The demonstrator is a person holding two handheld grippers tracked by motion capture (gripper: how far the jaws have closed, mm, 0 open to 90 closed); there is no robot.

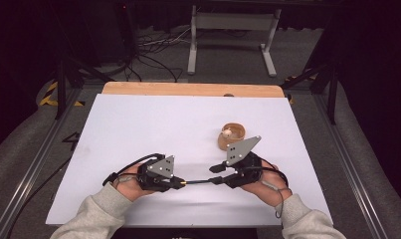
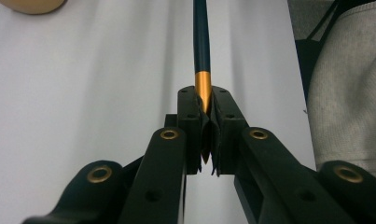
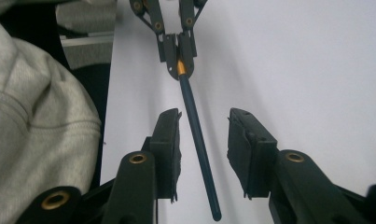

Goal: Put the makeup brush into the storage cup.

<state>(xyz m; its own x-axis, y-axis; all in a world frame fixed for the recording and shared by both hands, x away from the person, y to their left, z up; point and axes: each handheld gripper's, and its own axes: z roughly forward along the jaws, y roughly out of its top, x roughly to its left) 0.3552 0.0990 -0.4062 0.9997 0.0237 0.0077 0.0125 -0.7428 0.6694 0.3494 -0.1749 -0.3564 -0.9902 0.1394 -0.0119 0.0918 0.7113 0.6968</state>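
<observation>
A slim dark blue pen with a gold band near its tip (image 1: pixel 198 182) lies level just above the white worktop (image 1: pixel 138 129), close to its near edge and about midway along it. The left gripper (image 1: pixel 180 183) is clenched on the pen's gold tip end; in the left gripper view the two black jaws press together around the gold band (image 2: pixel 203 86) while the blue barrel (image 2: pixel 201 32) runs straight away from them. The right gripper (image 1: pixel 217 174) faces it from the other side, its jaws spread apart. In the right gripper view the pen (image 3: pixel 198 135) passes between those open jaws, nearer the left-hand one, and I cannot tell whether it touches either; its free end (image 3: pixel 216 216) sits low between them. A person's hands in grey sleeves (image 1: pixel 96 211) hold both grippers. Behind the right gripper, towards the worktop's right edge, stands a small round wooden bowl (image 1: pixel 233 131) holding a pale object.
</observation>
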